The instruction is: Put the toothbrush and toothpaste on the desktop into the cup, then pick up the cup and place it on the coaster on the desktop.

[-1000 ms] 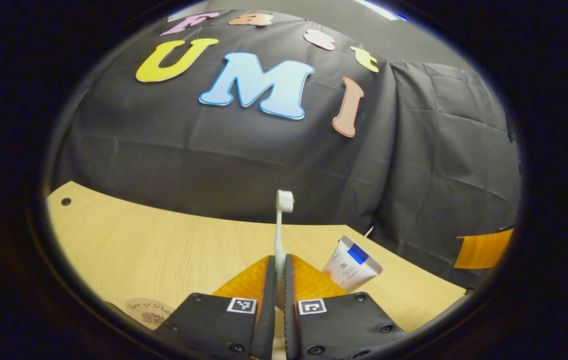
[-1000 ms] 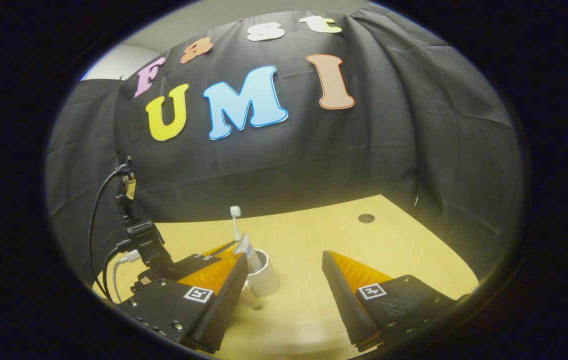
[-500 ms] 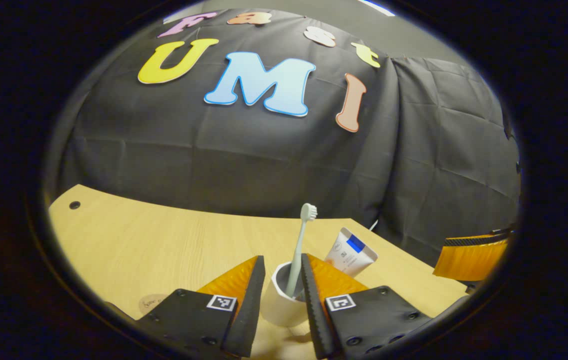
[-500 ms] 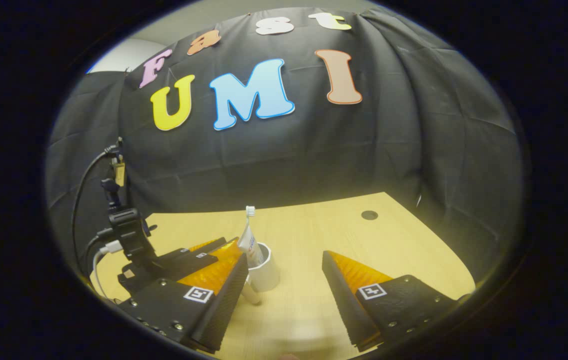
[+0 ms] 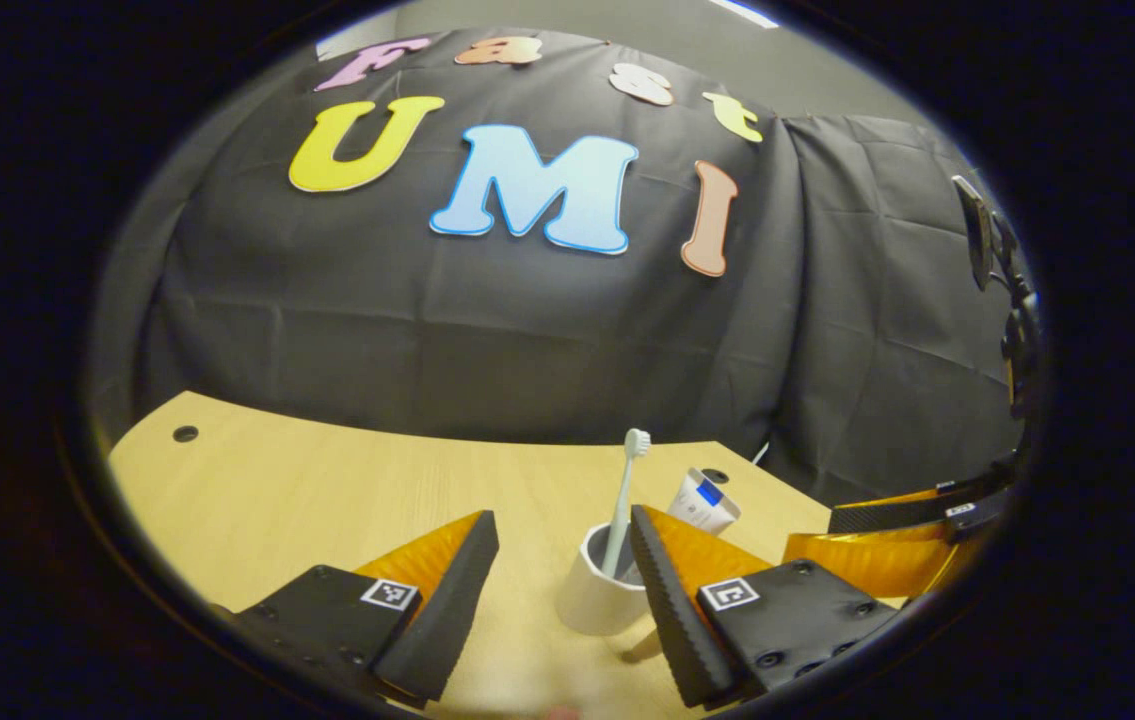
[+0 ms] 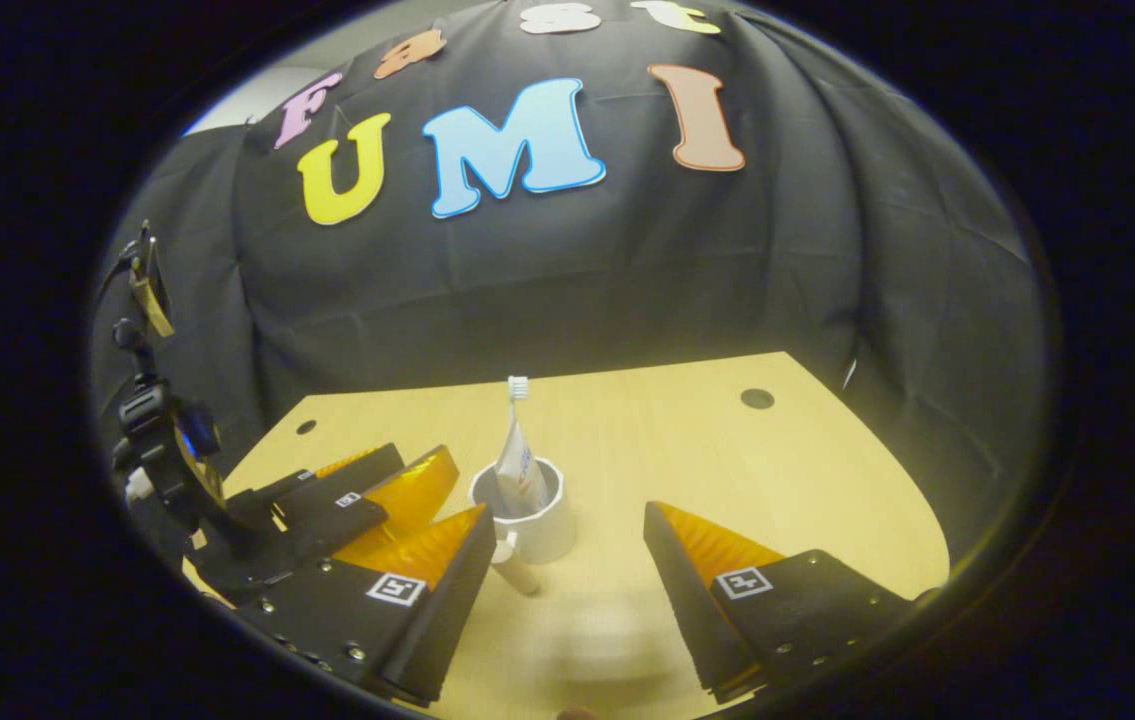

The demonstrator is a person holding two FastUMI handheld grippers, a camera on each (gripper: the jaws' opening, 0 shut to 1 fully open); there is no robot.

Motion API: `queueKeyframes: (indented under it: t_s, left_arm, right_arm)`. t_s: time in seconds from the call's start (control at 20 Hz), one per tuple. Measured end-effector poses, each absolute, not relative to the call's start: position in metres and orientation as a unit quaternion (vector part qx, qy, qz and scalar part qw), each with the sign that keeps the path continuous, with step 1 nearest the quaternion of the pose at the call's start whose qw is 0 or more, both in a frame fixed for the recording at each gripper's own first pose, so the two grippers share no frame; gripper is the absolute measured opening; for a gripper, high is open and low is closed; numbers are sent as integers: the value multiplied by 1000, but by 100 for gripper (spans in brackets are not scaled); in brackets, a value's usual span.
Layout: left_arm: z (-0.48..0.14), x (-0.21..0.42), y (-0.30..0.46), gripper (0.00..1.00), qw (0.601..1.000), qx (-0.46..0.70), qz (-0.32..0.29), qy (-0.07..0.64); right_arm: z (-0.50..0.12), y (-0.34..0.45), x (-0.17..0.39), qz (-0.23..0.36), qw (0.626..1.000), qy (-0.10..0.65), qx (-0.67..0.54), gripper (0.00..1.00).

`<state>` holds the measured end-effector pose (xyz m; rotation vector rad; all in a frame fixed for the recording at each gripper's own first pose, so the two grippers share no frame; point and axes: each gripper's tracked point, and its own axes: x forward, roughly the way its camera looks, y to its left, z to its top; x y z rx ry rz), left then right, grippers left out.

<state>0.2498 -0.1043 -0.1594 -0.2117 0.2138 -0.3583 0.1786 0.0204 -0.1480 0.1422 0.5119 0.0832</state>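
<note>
A white cup [image 5: 595, 612] stands on the wooden desk, just ahead of my open left gripper [image 5: 563, 520] and nearer its right finger. The toothbrush [image 5: 621, 505] leans in the cup, bristles up. The white toothpaste tube [image 5: 705, 498] peeks out behind that finger. In the right gripper view the cup [image 6: 545, 540] holds both the toothbrush [image 6: 517, 392] and the toothpaste tube [image 6: 519, 472]. My right gripper [image 6: 567, 512] stands open just short of the cup, which lies nearer its left finger. The left gripper [image 6: 422, 462] sits left of the cup. The right gripper [image 5: 817, 530] shows at the right.
The desk [image 6: 687, 450] has small round cable holes [image 5: 185, 433] [image 6: 756, 398] near its far corners. Black cloth walls close off the back and sides. A camera mount with cables [image 6: 152, 440] rises from the left gripper.
My left gripper has let go of the toothbrush, which now stands in the cup, and it has opened wide and drawn back. The right gripper has stayed open and lifted a little.
</note>
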Motion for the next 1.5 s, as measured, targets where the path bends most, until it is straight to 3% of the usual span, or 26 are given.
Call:
queueKeyframes:
  t_s: [0.2,0.5,1.5]
  left_arm:
    - [-152,238,-85,96,976,-95,-166,106]
    - [-145,219,-57,99,977,-89,-150,119]
    - [-135,183,-5,96,978,-47,-164,124]
  right_arm:
    - [-155,36,187,44,958,277,64,90]
    - [-170,56,193,55,941,329,51,90]
    - [-247,82,219,19,832,555,2,89]
